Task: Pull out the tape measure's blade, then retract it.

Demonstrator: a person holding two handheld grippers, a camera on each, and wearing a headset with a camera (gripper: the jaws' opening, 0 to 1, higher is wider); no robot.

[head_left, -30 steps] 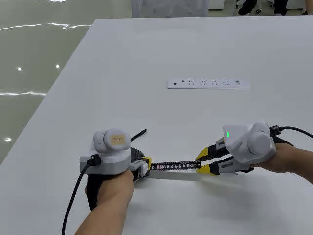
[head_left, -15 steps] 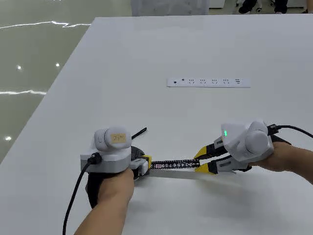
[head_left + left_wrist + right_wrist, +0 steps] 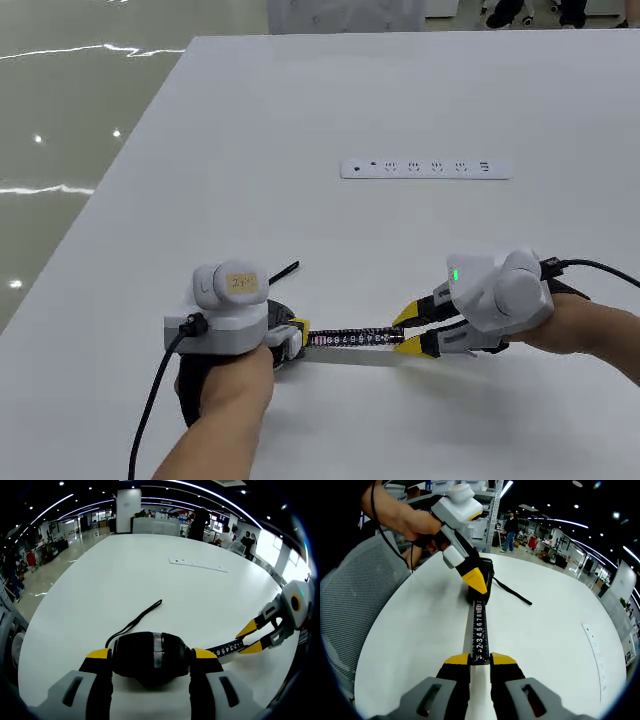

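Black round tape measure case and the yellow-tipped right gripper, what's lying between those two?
The black numbered blade spans from the black case to the right gripper, clearest in the right gripper view.

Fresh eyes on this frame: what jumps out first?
The black tape measure sits clamped in the left gripper near the front of the white table. Its numbered blade stretches across to the right gripper, which pinches its end. Farther back lies a white power strip.
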